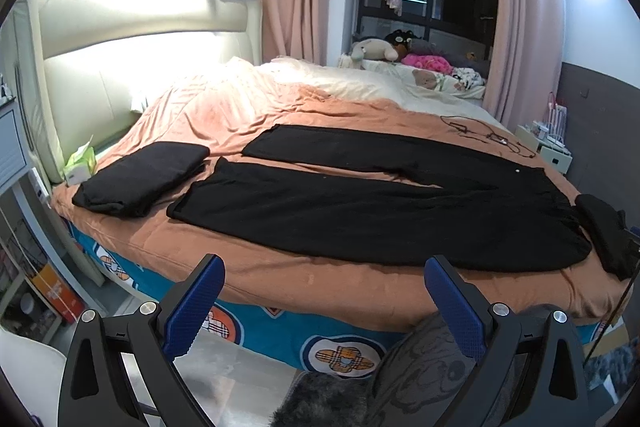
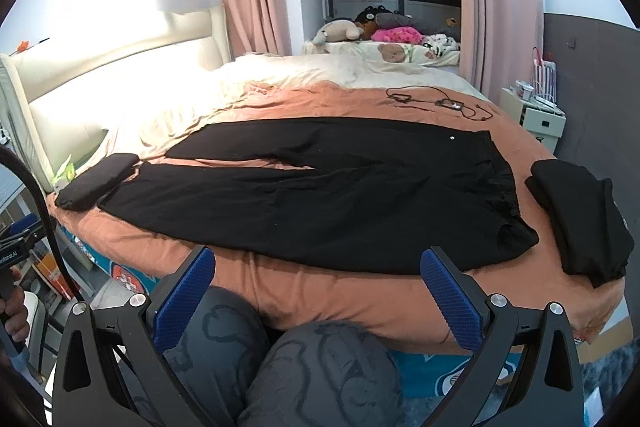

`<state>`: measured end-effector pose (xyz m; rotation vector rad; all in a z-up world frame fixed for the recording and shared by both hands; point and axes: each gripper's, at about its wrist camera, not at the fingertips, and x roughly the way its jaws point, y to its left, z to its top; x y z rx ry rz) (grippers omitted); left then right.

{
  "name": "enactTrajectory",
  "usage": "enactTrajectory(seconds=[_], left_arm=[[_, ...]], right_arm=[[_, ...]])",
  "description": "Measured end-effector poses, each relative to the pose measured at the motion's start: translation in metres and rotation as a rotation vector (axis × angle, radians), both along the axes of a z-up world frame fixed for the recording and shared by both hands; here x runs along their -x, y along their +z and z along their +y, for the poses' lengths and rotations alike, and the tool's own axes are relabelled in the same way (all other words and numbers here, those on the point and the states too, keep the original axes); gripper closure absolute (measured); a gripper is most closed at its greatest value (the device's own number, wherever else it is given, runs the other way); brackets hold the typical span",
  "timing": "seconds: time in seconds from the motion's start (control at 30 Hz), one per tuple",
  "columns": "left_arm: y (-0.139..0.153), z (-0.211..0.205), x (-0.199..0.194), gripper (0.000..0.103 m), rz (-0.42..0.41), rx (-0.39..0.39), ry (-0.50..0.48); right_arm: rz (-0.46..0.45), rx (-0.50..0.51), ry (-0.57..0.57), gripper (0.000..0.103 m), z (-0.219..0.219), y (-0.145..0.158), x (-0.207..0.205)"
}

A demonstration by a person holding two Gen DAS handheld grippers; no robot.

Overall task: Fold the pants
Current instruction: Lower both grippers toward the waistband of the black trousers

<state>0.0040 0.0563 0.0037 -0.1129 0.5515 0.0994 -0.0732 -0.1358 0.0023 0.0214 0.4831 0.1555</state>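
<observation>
A pair of black pants (image 1: 360, 203) lies spread flat on the orange bedspread (image 1: 340, 283), waist to the right, both legs running left and slightly apart. It also shows in the right wrist view (image 2: 320, 191). My left gripper (image 1: 324, 267) is open and empty, held off the bed's near edge below the pants. My right gripper (image 2: 316, 259) is open and empty, held above the person's knees, short of the pants' near edge.
A folded black garment (image 1: 140, 175) lies at the left by the leg ends; it also shows in the right wrist view (image 2: 96, 179). Another folded black garment (image 2: 580, 219) lies right of the waist. Cables (image 2: 436, 101) lie behind the pants. A tissue box (image 1: 80, 167) sits by the headboard.
</observation>
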Motion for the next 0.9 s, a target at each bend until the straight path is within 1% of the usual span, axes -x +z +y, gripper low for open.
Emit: enactTrajectory(seconds=[0.13,0.27,0.4,0.5,0.53,0.67,0.9], left_arm=[[-0.003,0.011,-0.015,0.002,0.012,-0.002,0.01],[-0.01,0.02,-0.031,0.002,0.03,-0.009,0.015],[-0.017,0.033,-0.048,0.002,0.051,0.012,0.036],[-0.026,0.045,-0.064,0.005,0.093,0.018,0.06],[-0.028,0.049,-0.069,0.006,0.111,0.015,0.081],[-0.038,0.067,-0.082,0.006,0.15,0.026,0.118],[-0.06,0.09,-0.108,0.006,0.206,0.058,0.161]], right_arm=[[0.033,-0.018,-0.014,0.0,-0.008,0.002,-0.014],[0.039,-0.016,-0.048,0.0,-0.018,0.003,-0.026],[0.064,-0.016,-0.081,0.0,-0.023,0.004,-0.044],[0.074,-0.015,-0.102,0.0,-0.026,0.002,-0.054],[0.073,-0.014,-0.106,0.0,-0.027,0.001,-0.057],[0.09,-0.034,-0.145,0.0,-0.036,-0.01,-0.069],[0.171,-0.067,-0.191,0.0,-0.045,-0.024,-0.091]])
